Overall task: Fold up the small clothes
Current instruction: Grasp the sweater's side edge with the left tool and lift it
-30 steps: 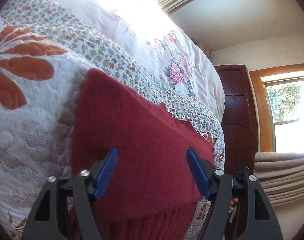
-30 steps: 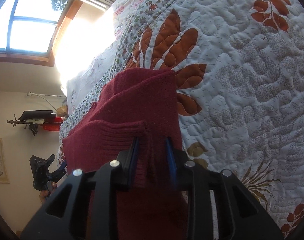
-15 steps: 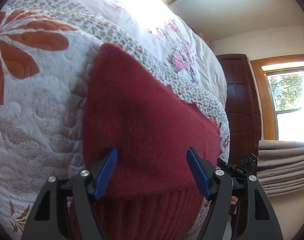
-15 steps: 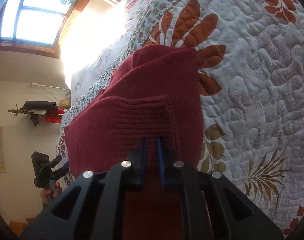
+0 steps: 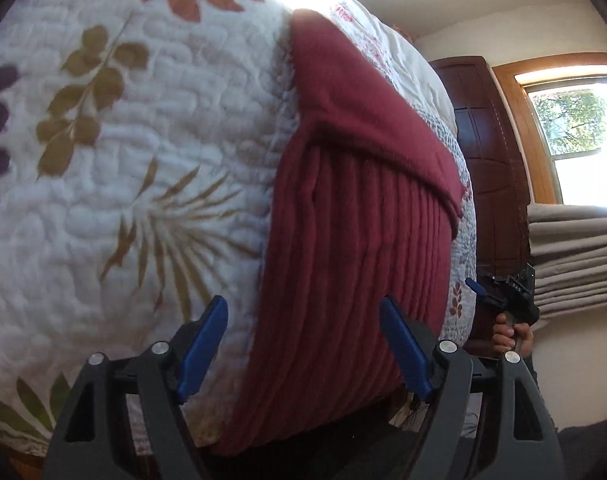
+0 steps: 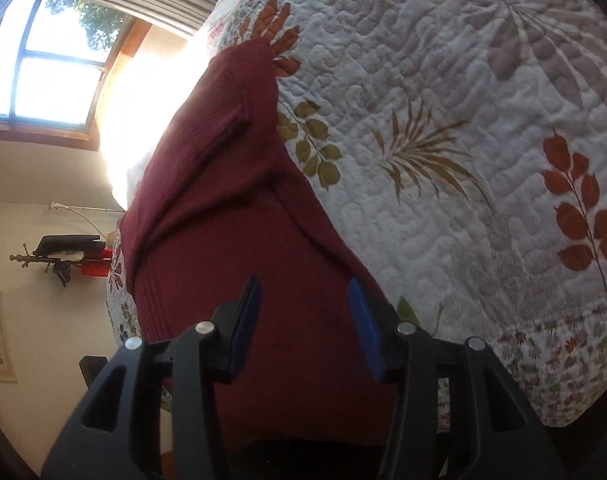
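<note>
A folded dark red sweater (image 5: 355,248) lies on a leaf-patterned quilt (image 5: 151,160) covering a bed. The left claw (image 5: 303,344) and right claw (image 6: 305,324) hover over it, both spread wide and holding nothing.

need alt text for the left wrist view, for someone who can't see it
A dark red knit garment lies folded on a white quilt printed with leaves, seen between the open blue-padded fingers of the left gripper. At the right edge, a hand holds the right gripper near a dark wooden door and a window.
</note>
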Tool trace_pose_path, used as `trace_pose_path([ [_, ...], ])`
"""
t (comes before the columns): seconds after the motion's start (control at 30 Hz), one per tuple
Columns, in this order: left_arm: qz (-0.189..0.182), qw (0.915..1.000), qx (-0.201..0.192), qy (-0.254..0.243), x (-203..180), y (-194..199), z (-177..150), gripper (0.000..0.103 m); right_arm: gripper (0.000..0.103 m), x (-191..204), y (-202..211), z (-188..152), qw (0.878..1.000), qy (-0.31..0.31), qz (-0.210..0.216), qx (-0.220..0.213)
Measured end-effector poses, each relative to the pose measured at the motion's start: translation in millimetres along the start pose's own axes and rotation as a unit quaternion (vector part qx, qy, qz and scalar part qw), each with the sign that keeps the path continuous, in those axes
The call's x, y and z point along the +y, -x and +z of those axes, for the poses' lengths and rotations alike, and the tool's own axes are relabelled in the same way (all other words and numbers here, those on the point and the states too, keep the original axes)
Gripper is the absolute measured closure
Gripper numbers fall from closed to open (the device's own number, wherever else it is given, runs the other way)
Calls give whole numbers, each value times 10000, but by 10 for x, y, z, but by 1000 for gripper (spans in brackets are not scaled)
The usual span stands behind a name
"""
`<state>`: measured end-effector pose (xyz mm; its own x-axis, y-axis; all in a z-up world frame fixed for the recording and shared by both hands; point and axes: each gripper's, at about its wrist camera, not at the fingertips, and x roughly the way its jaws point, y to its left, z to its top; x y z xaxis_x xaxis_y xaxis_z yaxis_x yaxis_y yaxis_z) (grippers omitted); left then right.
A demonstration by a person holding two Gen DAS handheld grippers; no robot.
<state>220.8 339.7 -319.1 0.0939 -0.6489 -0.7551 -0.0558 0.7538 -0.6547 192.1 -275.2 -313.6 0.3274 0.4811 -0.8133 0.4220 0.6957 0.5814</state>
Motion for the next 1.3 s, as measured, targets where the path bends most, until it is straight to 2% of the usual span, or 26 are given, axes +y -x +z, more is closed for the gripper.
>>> trace_pose_path([
  [0.1, -61, 9994, 300, 143, 272, -143, -484, 25, 57, -200, 27, -427, 9994, -352, -56, -15],
  [0.23, -194, 9977, 609, 221, 461, -482, -780, 25, 57, -204, 15, -736, 9982, -587, 73, 20],
  [0.33, -430, 9971, 580, 234, 528, -631, -864, 24, 55, -61, 40, -798, 9995, -303, 78, 99],
  [0.53, -994, 9923, 394, 628, 689, -761, -1031, 26, 51, 66, 207, -837, 9992, 339, 133, 172],
  [0.6, -1161, 9899, 304, 758, 716, -719, -1099, 47, 50, -13, 297, -889, 9990, 377, 187, 141],
  [0.73, -1155, 9888, 189, 927, 687, -696, -1147, 88, 48, -299, 408, -1054, 9991, 300, 255, 157],
  [0.8, -1209, 9873, 106, 1020, 639, -638, -1200, 93, 48, -479, 428, -1153, 9993, 204, 258, 201],
  [0.9, -1529, 9817, -61, 1133, 546, -486, -1298, 96, 48, -715, 451, -1293, 9991, 53, 348, 231],
  [1.03, -2076, 9723, -332, 1024, 234, -161, -1390, 97, 47, -987, 409, -1463, 9984, -197, 461, 253],
  [1.17, -2715, 9538, -715, 1069, -142, 49, -1419, 97, 40, -1251, 252, -1643, 9944, -591, 790, 370],
  [1.3, -3115, 9390, -949, 1104, -434, 142, -1350, 97, 33, -1516, -23, -1883, 9829, -1152, 1319, 570],
])
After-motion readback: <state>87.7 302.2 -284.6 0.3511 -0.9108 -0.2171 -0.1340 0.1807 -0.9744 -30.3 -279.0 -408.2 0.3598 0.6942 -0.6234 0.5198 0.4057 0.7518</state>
